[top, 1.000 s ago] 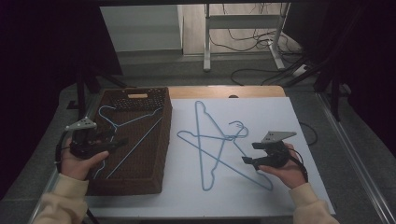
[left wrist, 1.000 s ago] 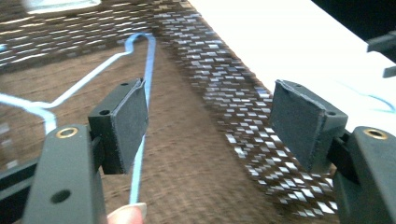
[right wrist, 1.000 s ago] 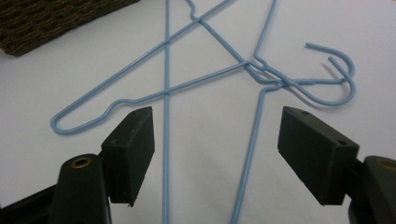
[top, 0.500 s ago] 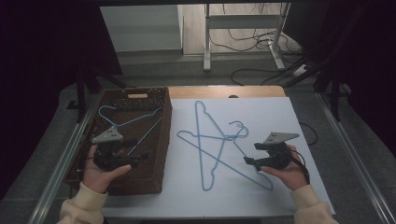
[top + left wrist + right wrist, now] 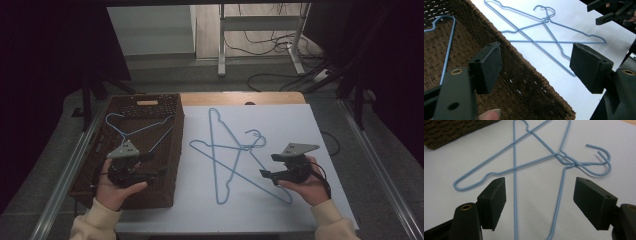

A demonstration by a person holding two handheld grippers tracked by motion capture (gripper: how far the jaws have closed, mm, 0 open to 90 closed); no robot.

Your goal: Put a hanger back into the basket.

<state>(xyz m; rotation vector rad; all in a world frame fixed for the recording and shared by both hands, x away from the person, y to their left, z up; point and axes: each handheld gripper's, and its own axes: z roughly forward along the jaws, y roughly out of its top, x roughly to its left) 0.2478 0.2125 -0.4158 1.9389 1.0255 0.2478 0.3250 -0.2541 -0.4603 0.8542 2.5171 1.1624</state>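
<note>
- Step in hand, as I read it: moving blue wire hangers off the table into the basket. One hanger in the basket (image 5: 131, 134) lies flat on the woven floor; two crossed hangers (image 5: 235, 152) lie on the white tabletop (image 5: 300, 125), hooks tangled together near the right side.
- Your left gripper (image 5: 150, 167) hangs above the basket's near-right part, tongs wide apart, nothing between them. In the left gripper view the pads (image 5: 489, 65) frame the basket's right wall (image 5: 524, 72).
- Your right gripper (image 5: 266, 165) sits just beside the lower-right leg of the crossed pair, tongs apart too, nothing clamped. In the right gripper view the wires (image 5: 514, 182) run between the open pads (image 5: 495, 200), not touched.
- Next move, my guess: close the right on one wire of the top hanger and lift. Hooks interlock, so expect the second hanger to drag along; you may need the left to pin it.
- Thin wire flat on the table: come in low, pads nearly scraping the surface, or you'll miss it.
- Edges: basket wall stands tall between the grippers; carry the hanger over it, not through. Near table edge is close under your right hand.
- Room: open white tabletop to the right and far side of the hangers; basket floor has space beside the hanger already in.
</note>
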